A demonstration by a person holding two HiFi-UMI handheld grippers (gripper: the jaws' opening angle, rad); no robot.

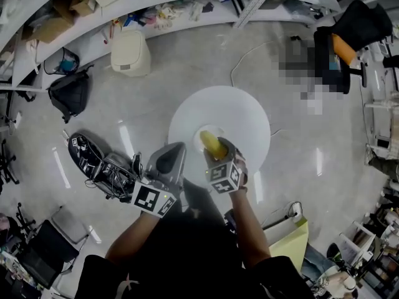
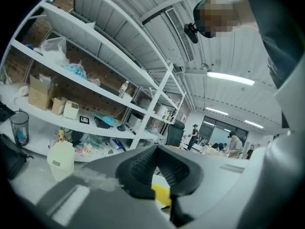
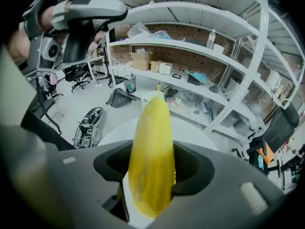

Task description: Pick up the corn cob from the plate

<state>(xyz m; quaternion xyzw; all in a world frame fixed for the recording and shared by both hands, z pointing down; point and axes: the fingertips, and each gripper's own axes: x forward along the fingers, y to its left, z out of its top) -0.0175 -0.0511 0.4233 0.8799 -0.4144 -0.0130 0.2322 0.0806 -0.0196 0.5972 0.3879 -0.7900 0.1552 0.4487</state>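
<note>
Partly hidden: corn cob [image 3: 151, 151] base, clamped in right gripper [image 1: 219, 156].

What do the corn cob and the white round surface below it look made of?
Corn cob: likely moulded plastic or rubber, semi-gloss; uniform yellow, waxy sheen, fine ribbing. White round surface: smooth, even white, no grain; perhaps plastic or laminate.

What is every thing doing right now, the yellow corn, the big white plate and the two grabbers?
Right gripper: shut on the yellow corn cob.
Yellow corn cob: clamped between the right gripper's jaws, tip sticking out past them, above the plate.
Round white plate: lying flat below the corn cob.
Left gripper: jaws together, holding nothing, beside the right gripper.
</note>
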